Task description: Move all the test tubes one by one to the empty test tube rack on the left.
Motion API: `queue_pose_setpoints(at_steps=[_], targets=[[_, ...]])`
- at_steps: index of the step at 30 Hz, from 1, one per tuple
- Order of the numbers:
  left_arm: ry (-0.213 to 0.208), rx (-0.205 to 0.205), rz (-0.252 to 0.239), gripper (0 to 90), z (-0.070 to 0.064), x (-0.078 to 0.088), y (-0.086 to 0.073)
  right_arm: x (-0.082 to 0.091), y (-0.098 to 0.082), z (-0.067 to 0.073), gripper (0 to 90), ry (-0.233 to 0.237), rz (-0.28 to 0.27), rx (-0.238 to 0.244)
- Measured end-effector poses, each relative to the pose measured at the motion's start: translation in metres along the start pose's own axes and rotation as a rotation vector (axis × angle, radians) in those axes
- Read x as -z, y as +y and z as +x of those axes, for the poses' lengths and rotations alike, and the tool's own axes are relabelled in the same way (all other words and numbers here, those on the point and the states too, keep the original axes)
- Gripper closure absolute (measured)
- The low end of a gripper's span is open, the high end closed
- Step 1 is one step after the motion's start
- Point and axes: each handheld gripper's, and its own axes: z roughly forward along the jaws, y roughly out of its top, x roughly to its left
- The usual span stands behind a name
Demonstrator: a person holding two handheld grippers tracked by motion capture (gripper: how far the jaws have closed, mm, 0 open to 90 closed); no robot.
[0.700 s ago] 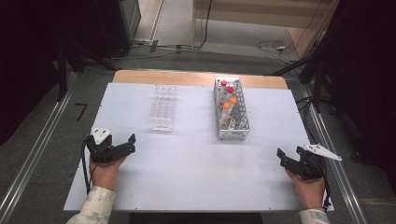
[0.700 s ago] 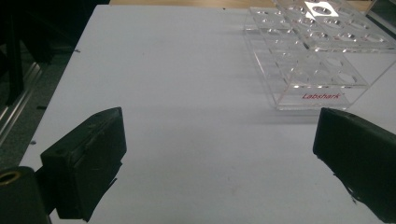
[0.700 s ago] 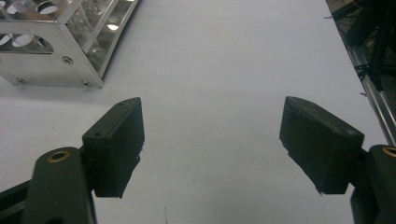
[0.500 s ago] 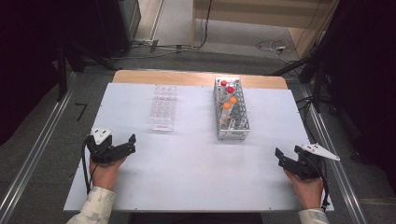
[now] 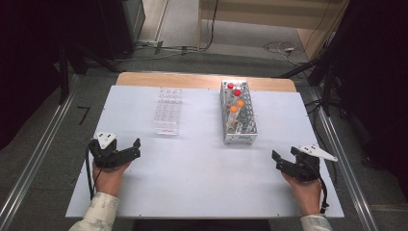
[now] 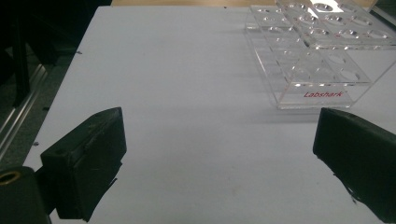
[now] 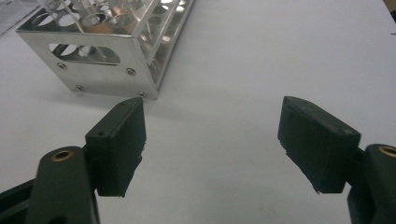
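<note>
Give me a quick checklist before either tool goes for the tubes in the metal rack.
1. Left tool open, nothing between its jaws: ok.
2. Right tool open, nothing between its jaws: ok.
3. Metal rack upright on the white table, with red-capped tubes and orange-capped tubes standing in it: ok.
4. Clear rack upright with its wells free: ok, none looks filled.
5. Bare tabletop between each tool and the racks: ok.
6. Tube caps seated tight: cannot tell, too small.
</note>
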Motion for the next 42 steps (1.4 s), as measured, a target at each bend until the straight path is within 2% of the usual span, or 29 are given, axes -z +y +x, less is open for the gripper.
queue_pose_setpoints(at_steps=[7, 15, 16, 25, 28, 29, 33, 34, 42], targets=[[0.007, -0.003, 0.003, 3.5, 0.000, 0.000, 0.000, -0.002, 0.004, 0.007, 23.9, 0.022, -0.015, 0.004], [0.010, -0.002, 0.000, 3.5, -0.001, -0.001, 0.001, -0.014, 0.015, 0.026, 26.6, 0.066, -0.025, 0.050], [0.011, -0.003, 0.001, 3.5, 0.000, -0.001, 0.000, -0.019, 0.018, 0.032, 27.0, 0.078, -0.025, 0.068], [0.018, 0.002, -0.002, 3.5, 0.001, 0.000, 0.000, -0.027, 0.029, 0.046, 30.4, 0.108, -0.047, 0.096], [0.022, 0.003, -0.002, 3.5, 0.001, 0.000, 0.000, -0.029, 0.033, 0.052, 33.2, 0.125, -0.056, 0.103], [0.021, 0.004, -0.002, 3.5, 0.001, 0.000, 0.000, -0.032, 0.035, 0.057, 35.5, 0.131, -0.062, 0.124], [0.019, 0.000, 0.002, 3.5, 0.000, 0.000, 0.000, -0.037, 0.038, 0.064, 37.7, 0.137, -0.059, 0.142], [0.019, 0.000, 0.001, 3.5, 0.000, 0.000, 0.000, -0.041, 0.040, 0.068, 40.5, 0.140, -0.064, 0.158], [0.020, 0.005, 0.001, 3.5, 0.001, 0.000, 0.000, -0.054, 0.047, 0.084, 50.2, 0.147, -0.094, 0.190]])
